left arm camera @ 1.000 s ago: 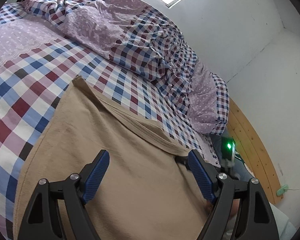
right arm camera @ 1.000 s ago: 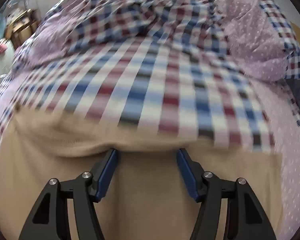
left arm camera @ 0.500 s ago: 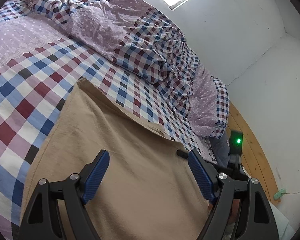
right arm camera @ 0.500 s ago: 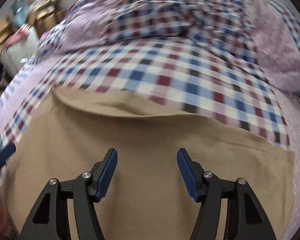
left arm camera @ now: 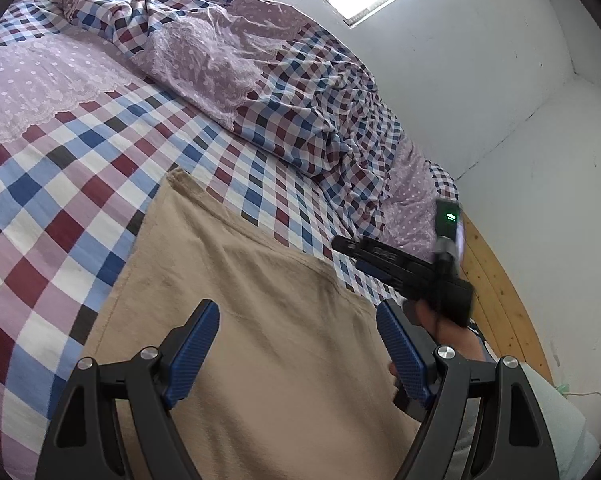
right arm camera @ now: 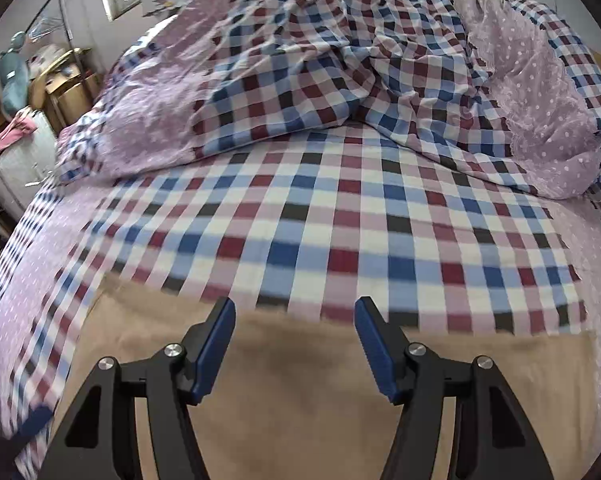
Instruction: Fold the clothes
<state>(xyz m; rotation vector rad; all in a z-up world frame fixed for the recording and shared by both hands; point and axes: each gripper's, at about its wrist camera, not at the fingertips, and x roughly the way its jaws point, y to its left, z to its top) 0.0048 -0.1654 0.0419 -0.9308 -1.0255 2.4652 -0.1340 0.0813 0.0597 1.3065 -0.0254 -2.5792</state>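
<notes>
Both tongs, left gripper [left arm camera: 298, 354] and right gripper [right arm camera: 295, 346], spread empty over flat tan garment [left arm camera: 260, 320] on checked bedsheet [left arm camera: 60, 216]; grabbing one layer could drag it crooked.

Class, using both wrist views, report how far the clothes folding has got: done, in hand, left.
Done: the tan garment lies spread flat on the checked bedsheet. In hand: nothing; the left gripper and right gripper are open above it. Left: apparently every fold.

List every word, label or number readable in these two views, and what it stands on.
None can be read.
Right claw, seen from the left wrist: pale marks along its black body, too blurred to read.
Its device with a green light: no legible text.
Tan garment: no print shows.
</notes>
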